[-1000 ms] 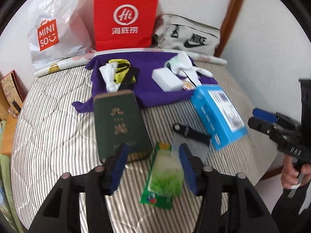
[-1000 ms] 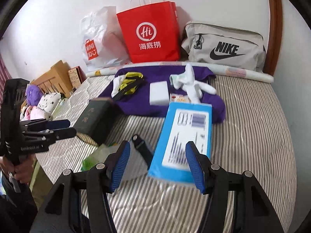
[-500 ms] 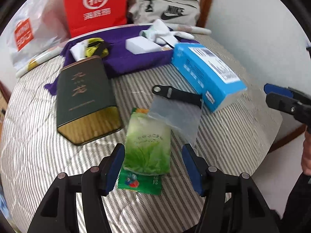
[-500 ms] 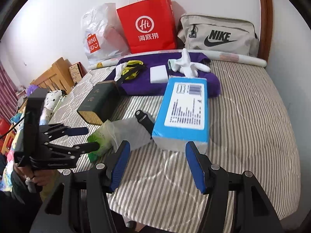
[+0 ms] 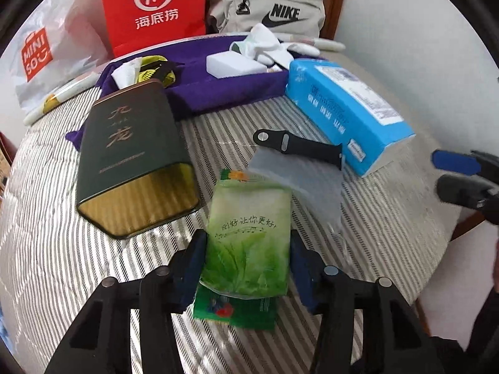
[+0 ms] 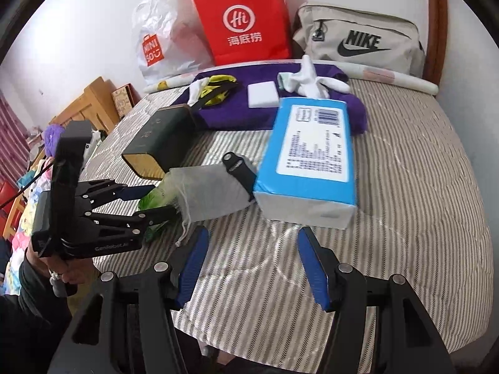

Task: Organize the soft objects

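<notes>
The left gripper (image 5: pixel 248 265) points down at the striped bed (image 5: pixel 62 249), and its jaws, which have just been closing, stand on either side of the green tissue pack (image 5: pixel 249 243); the blue pads sit right against the pack's long edges, yet the pack looks unsqueezed and flat on the bed, so I cannot tell if the grip has taken. In the right wrist view the same gripper (image 6: pixel 156 199) comes in from 9 o'clock, its fingers straddling the green pack (image 6: pixel 152 199), held by a hand (image 6: pixel 62 274) at 8 o'clock. A second green packet (image 5: pixel 234 311) peeks out from under the pack's near end. Just at 1 o'clock from the pack lies a grey drawstring pouch (image 5: pixel 299 177), with a black strap (image 5: pixel 299 148) across its far edge, touching the blue tissue box (image 5: pixel 346 112) farther toward 2 o'clock. At 10 o'clock from the pack lies a dark green tin (image 5: pixel 134 155) on its side. Beyond it, toward 12 o'clock, a purple cloth (image 5: pixel 218 90) carries a white sponge block (image 5: pixel 234 65), white socks (image 5: pixel 265 46) and a yellow-and-black bundle (image 5: pixel 152 68). Against the wall stand a red paper bag (image 5: pixel 152 9), a white plastic bag (image 5: pixel 46 53) and a grey Nike bag (image 5: pixel 268 9). The right gripper (image 6: pixel 252 265) hovers over bare bed just short of the tissue box (image 6: pixel 312 155), jaws apart with nothing between them.
</notes>
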Demonstrator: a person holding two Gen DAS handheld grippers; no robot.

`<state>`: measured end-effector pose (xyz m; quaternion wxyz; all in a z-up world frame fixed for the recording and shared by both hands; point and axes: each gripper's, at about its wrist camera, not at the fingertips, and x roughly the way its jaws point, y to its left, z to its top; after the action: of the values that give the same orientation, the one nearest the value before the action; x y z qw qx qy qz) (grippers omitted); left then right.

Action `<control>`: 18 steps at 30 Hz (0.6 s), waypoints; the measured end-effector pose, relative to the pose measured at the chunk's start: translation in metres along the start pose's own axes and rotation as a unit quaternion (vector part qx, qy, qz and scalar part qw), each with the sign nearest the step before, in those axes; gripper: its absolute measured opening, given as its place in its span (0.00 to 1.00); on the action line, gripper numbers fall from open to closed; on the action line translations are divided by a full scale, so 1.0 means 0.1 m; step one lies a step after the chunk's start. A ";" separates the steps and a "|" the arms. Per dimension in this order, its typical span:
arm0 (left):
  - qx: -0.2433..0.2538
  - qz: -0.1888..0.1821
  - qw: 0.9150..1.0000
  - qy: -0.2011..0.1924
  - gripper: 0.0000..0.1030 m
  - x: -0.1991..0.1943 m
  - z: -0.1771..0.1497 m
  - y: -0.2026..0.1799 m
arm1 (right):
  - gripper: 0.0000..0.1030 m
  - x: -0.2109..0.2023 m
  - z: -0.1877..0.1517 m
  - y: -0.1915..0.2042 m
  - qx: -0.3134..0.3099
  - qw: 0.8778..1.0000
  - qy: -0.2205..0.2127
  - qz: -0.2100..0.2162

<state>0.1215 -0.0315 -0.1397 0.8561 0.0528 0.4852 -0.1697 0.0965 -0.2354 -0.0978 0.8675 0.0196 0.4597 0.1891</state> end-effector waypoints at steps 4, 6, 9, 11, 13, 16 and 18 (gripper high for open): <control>-0.015 -0.002 1.000 -0.010 0.46 -0.21 -0.10 0.09 | 0.57 0.05 0.03 0.15 -0.023 1.000 0.002 0.007; -0.017 0.004 1.000 -0.015 0.46 -0.31 -0.16 0.12 | 0.57 0.10 0.07 0.25 -0.042 0.999 0.003 0.007; -0.032 0.021 0.999 -0.022 0.46 -0.40 -0.23 0.24 | 0.57 0.20 0.13 0.37 -0.066 0.998 0.005 0.009; -0.048 0.026 0.998 -0.024 0.46 -0.43 -0.26 0.34 | 0.57 0.29 0.18 0.44 -0.082 0.997 0.004 0.005; -0.062 0.031 0.997 -0.029 0.46 -0.45 -0.28 0.45 | 0.53 0.41 0.27 0.53 -0.103 0.995 0.011 -0.011; -0.076 0.024 0.996 -0.034 0.46 -0.46 -0.29 0.57 | 0.40 0.58 0.38 0.61 -0.130 0.991 0.021 -0.029; -0.083 0.013 0.996 -0.035 0.46 -0.45 -0.29 0.63 | 0.36 0.72 0.48 0.64 -0.144 0.989 0.031 -0.031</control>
<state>0.0980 0.0460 -0.1212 0.8761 -0.0184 0.4669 -0.1191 0.1511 -0.1442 -0.1136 0.8519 -0.1254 0.4548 0.2272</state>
